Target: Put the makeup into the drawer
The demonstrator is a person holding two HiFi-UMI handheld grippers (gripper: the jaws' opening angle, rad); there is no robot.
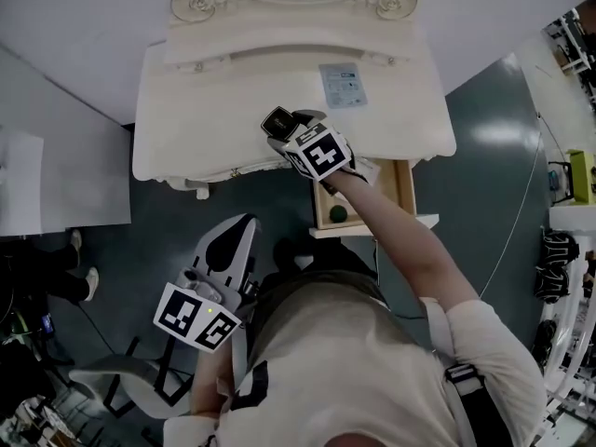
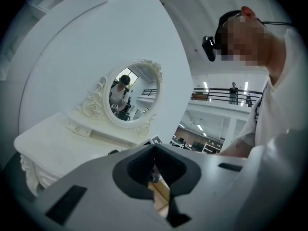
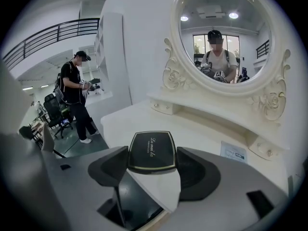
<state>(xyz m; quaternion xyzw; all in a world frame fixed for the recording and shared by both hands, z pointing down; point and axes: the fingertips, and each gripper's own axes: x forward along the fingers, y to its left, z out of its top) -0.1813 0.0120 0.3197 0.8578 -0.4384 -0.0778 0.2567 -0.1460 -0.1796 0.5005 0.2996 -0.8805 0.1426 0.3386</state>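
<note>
A black square makeup compact (image 1: 277, 121) with a gold edge sits between the jaws of my right gripper (image 1: 285, 131), above the front edge of the white dressing table (image 1: 214, 101). In the right gripper view the compact (image 3: 151, 151) lies flat in the right gripper (image 3: 153, 168), lid up, with the table top beyond it. The wooden drawer (image 1: 402, 192) stands pulled out just right of and below this gripper, with a small dark green round item (image 1: 338, 214) inside. My left gripper (image 1: 235, 233) hangs low by the person's body, away from the table. The left gripper (image 2: 154, 163) has its jaws together on nothing.
An oval mirror (image 3: 226, 37) in an ornate frame rises at the table's back. A small printed card (image 1: 343, 85) lies on the table top. Another person (image 3: 76, 93) stands off to the left, and a chair (image 1: 112, 380) is behind at lower left.
</note>
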